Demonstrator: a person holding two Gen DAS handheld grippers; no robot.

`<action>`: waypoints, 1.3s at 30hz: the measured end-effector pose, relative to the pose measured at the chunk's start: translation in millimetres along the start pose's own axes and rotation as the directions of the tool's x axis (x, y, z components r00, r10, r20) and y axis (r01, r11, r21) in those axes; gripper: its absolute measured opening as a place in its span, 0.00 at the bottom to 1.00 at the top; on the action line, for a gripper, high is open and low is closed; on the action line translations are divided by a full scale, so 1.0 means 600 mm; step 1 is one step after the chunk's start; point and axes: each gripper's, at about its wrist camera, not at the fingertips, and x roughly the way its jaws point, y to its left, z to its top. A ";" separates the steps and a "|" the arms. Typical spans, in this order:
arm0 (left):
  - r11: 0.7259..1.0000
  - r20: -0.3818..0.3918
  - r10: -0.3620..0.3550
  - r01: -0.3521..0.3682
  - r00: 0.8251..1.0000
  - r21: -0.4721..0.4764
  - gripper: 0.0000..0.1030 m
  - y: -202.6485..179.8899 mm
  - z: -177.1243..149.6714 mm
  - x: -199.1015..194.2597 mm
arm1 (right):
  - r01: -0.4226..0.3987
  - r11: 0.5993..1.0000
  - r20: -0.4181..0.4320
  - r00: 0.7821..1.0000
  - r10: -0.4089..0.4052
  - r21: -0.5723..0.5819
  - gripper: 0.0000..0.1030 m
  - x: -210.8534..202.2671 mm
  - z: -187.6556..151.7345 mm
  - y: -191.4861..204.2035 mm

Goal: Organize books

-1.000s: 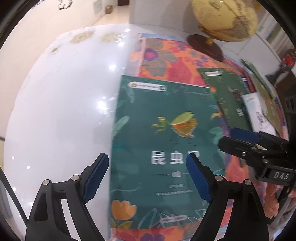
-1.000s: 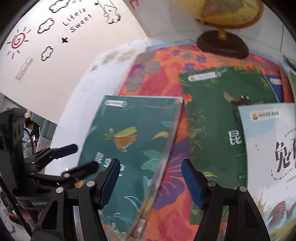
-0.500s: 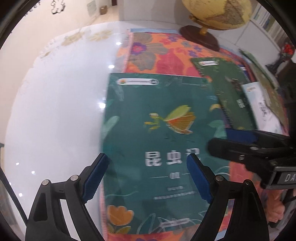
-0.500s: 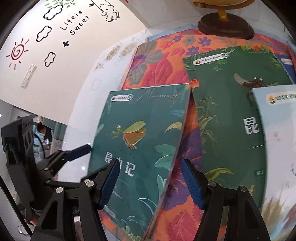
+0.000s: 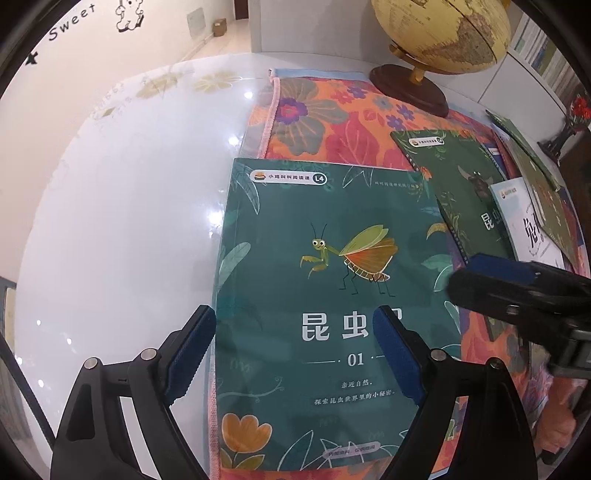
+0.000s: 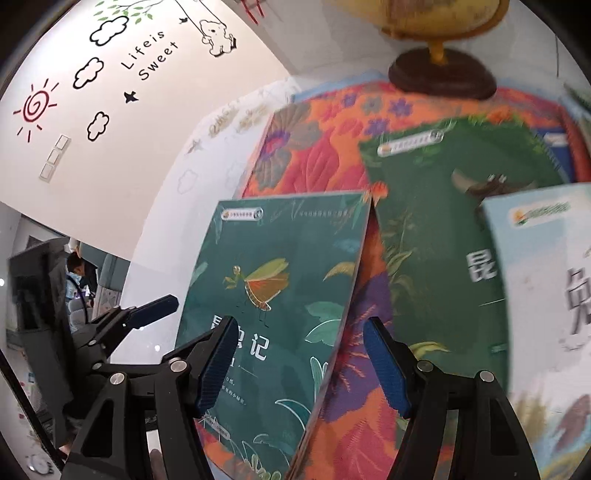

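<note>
Now mantis book (image 5: 332,295) flatter, sharper

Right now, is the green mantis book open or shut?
Shut. The green mantis book lies flat with its front cover up, whole title side showing, on the floral mat; no inside pages are visible in either view.

globe (image 6: 424,14): top cut off, blurred | pale book (image 6: 543,295): blurred, right side cropped

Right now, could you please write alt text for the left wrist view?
A green mantis book lies flat on a floral mat, below the open left gripper. The right gripper reaches in beside it; more books and a globe lie beyond.
</note>
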 end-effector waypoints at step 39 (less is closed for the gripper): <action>0.972 -0.030 -0.204 0.199 0.978 -0.121 0.84 -0.370 0.132 0.048 | -0.088 0.994 0.054 0.994 0.091 -0.066 0.72 -0.291 -0.063 -0.346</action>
